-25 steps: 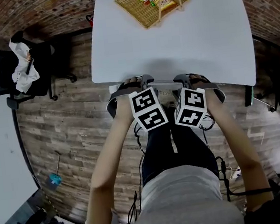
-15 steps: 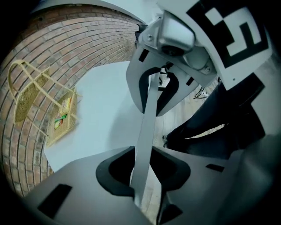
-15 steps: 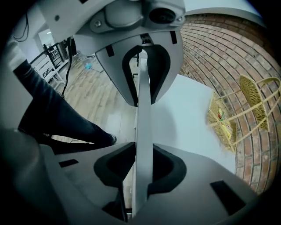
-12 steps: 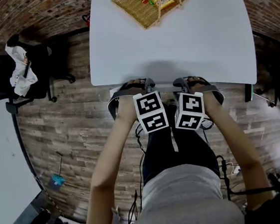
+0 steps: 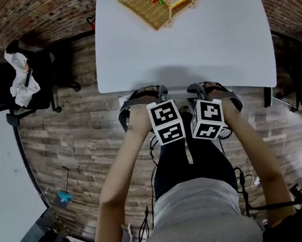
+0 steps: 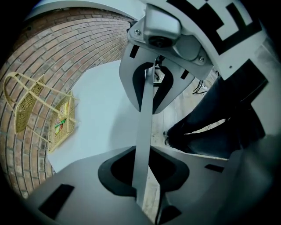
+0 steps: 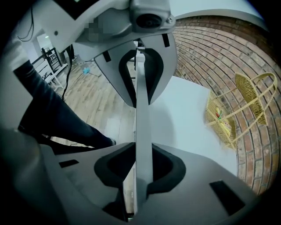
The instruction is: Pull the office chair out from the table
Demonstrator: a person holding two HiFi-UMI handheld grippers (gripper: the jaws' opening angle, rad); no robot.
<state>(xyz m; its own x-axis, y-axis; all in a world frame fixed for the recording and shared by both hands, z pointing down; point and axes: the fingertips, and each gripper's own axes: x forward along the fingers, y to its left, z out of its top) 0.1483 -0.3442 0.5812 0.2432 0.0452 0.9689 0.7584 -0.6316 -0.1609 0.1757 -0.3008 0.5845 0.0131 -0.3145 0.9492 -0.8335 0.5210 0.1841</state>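
**Both grippers clamped on the chair back; pull lies toward 6**

In the head view the chair [image 5: 179, 93] is tucked under the near edge of the table [image 5: 223, 44], at 12 from the person. Only its back edge and two dark curved armrests [image 5: 124, 113] show past the white top. The back edge [image 6: 145, 127] is a thin pale strip whose long axis runs 9 to 3, square across the line of the pull.

The left gripper [image 5: 157, 93] sits on that strip just on the 9 side of its middle, and the right gripper [image 5: 197, 89] just on the 3 side. They are level with each other, so neither hand is nearer. Each gripper view shows the strip running through the notch between its own jaws and on to the other gripper. Both pairs of jaws have just been closing and pinch the strip from either face.

The forearms [image 5: 125, 158] reach from 6 toward 12, nearly parallel. The grippers are tipped steeply down onto the edge, with their marker cubes facing up.

The coming move, as I judge it, is a straight draw toward 6 with both hands together, so the chair does not swing. The person's legs [image 5: 191, 162] stand right behind at 6, so the body likely has to step back with it. The basket [image 5: 144, 10] at 12 on the table is well clear.
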